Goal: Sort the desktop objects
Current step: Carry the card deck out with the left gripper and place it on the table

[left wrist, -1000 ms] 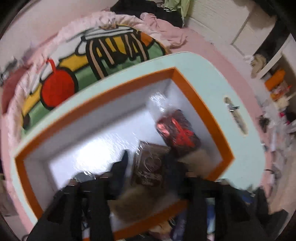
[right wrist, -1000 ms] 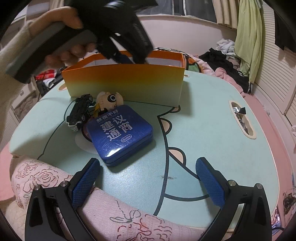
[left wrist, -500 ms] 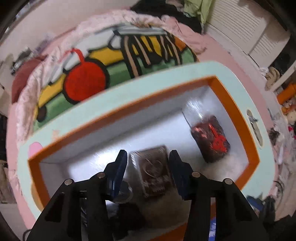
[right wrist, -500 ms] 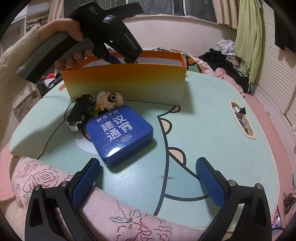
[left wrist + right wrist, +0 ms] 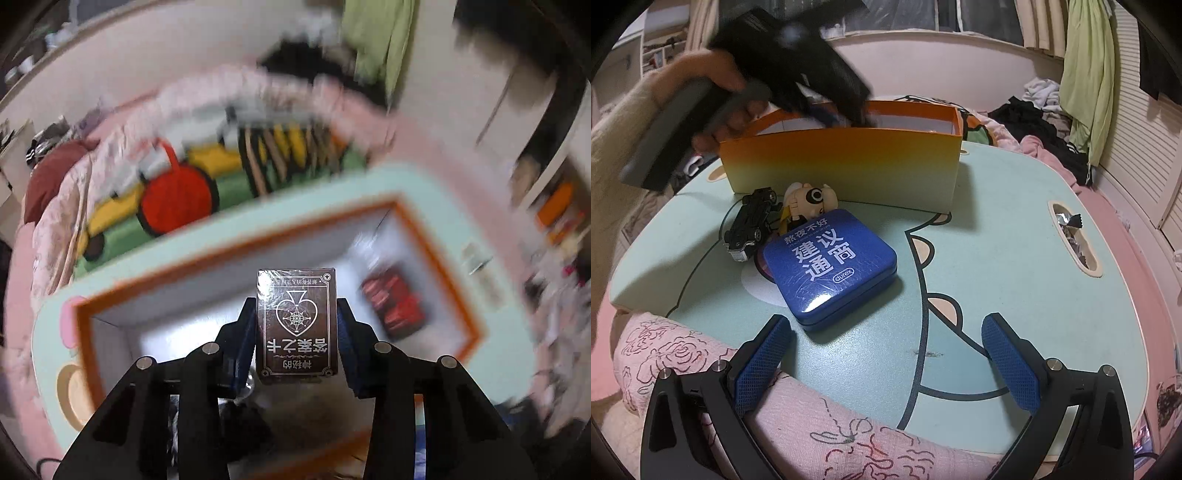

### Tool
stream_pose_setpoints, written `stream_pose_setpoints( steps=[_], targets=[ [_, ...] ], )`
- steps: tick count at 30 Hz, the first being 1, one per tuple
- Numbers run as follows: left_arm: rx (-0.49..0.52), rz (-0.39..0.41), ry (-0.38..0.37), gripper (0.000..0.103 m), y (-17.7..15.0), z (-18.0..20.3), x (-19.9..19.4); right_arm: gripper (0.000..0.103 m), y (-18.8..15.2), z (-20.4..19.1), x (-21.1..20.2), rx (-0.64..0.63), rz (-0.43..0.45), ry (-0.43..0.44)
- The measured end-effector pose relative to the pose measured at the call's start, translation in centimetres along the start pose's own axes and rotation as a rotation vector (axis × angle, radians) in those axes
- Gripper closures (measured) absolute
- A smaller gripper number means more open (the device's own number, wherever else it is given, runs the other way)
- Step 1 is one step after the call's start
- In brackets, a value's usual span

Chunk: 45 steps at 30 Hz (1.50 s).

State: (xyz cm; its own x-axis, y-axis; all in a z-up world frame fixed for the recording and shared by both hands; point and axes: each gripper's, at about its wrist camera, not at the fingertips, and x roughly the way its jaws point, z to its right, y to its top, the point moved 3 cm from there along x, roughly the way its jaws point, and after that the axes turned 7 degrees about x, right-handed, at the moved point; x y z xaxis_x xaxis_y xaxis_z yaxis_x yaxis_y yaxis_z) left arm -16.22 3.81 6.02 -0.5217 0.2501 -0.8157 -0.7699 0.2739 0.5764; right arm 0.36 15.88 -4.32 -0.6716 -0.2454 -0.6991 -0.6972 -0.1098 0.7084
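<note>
The room is a bedroom-like space: a pale curved wall runs across the far side, louvred white doors (image 5: 1137,155) line the right, and a green garment (image 5: 1086,74) hangs by them above a heap of dark and pink clothes (image 5: 1041,122). A pink quilt with a rose print (image 5: 701,354) lies along the near edge, and beyond the table's far side a bright cartoon rug or blanket (image 5: 177,195) shows red, yellow and green.

The surface is a mint-green table (image 5: 1015,280) printed with a cartoon outline, with a slot near its right edge holding crumpled foil. At its far side stands an orange box (image 5: 842,170), open at the top and white inside; a red packet (image 5: 395,310) lies in its right part.

In front of the box, left of centre, a blue tin (image 5: 831,266) lies flat. Just behind it, touching or nearly so, stand a small figurine (image 5: 810,201) and a black toy car (image 5: 750,225).

The left gripper (image 5: 297,328), in a hand (image 5: 720,92) over the box's left end, has just been closing and is clamped on a dark card deck (image 5: 297,325), held above the box interior. The right gripper (image 5: 886,365) hovers low at the near edge with its pads wide apart, holding nothing.
</note>
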Motion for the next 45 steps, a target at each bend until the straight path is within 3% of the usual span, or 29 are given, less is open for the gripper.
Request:
stream_pose_setpoints(
  steps=[3,6,7,11,14,18,20,22,25,32,36,38,40,42,43,45],
  targets=[
    [0.002,0.155,-0.088,0.061,-1.5,0.9,-6.1,0.0,0.2,-0.1,0.1,0.0,0.001,0.0],
    [0.043,0.205,-0.104,0.061,-5.0,1.9,-9.3,0.0,0.2,-0.1,0.1,0.0,0.0,0.0],
    [0.053,0.205,-0.09,0.061,-6.3,1.9,-9.9,0.0,0.2,-0.1,0.0,-0.001,0.0,0.0],
    [0.054,0.141,0.083,0.061,-12.8,1.1,-9.7,0.0,0.2,-0.1,0.0,0.0,0.0,0.0],
    [-0.014,0.054,0.061,0.061,-15.4,-0.4,-7.2,0.0,0.2,-0.1,0.0,-0.001,0.0,0.0],
    [-0.073,0.072,0.025,0.06,-15.1,-0.3,-4.9,0.0,0.1,0.0,0.0,0.0,0.001,0.001],
    [-0.074,0.133,0.026,0.047,-14.5,0.4,-5.3,0.0,0.1,-0.1,0.0,0.0,0.001,0.001],
    [-0.061,0.186,0.039,0.018,-14.5,0.9,-6.2,0.0,0.1,-0.1,0.0,0.0,0.0,0.001],
    [-0.04,0.247,0.091,0.017,-15.3,1.3,-7.4,0.0,0.1,-0.1,0.0,0.0,0.001,0.001],
    [-0.086,0.159,0.125,0.017,-20.6,2.0,-5.8,0.0,0.1,0.0,0.0,0.0,0.001,0.002],
    [-0.108,0.254,0.305,0.016,-21.7,2.5,-4.6,0.0,0.2,-0.1,-0.1,-0.002,0.002,-0.002],
    [-0.082,0.248,0.303,0.016,-21.3,2.9,-4.2,0.0,0.5,-0.2,-0.1,0.001,0.001,0.001],
    [-0.08,0.255,0.297,0.016,-21.2,2.7,-4.1,0.001,1.0,-0.1,-0.3,0.012,0.001,0.029],
    [-0.083,0.263,0.297,0.016,-21.3,2.7,-4.0,0.011,1.8,-0.5,-1.2,0.029,0.021,0.076],
    [-0.082,0.265,0.298,0.016,-21.3,2.8,-3.9,0.018,3.1,-0.9,-1.8,0.047,0.037,0.113],
    [-0.08,0.268,0.3,0.015,-21.3,2.8,-3.9,0.019,6.1,-1.6,-2.9,0.087,0.065,0.203]
  ],
)
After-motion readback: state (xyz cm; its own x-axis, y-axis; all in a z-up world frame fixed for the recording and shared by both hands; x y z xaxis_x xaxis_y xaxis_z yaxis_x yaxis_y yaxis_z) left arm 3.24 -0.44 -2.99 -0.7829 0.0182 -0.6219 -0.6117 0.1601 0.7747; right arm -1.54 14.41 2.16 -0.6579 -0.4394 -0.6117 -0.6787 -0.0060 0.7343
